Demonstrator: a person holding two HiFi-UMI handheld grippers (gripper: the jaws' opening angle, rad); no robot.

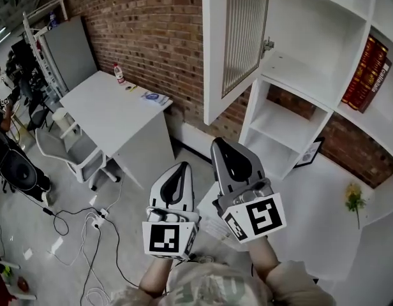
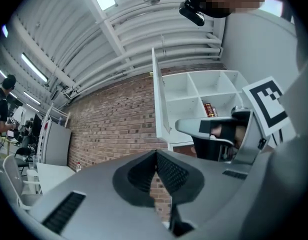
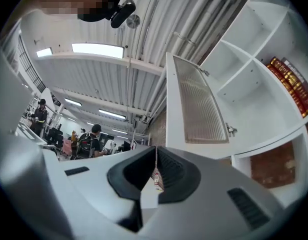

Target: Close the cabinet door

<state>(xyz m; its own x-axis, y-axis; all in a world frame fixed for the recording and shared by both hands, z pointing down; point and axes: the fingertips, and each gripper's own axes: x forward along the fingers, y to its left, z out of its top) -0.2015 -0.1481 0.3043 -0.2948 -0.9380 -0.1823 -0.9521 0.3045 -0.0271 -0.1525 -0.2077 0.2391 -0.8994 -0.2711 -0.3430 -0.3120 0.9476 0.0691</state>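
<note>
Head view puts the white-framed, ribbed-glass cabinet door (image 1: 240, 37) swung open, above and ahead of me, long axis upright; my right gripper (image 1: 221, 145), jaws together and empty, sits nearer its free edge than my left gripper (image 1: 182, 169), likewise closed on nothing.

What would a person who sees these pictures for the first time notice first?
The cabinet door, with its ribbed pane, stands wide open at the top of the head view, swung out from the white shelf unit. Below it, in the centre, the left gripper and right gripper point toward it, jaws together and empty.
</note>
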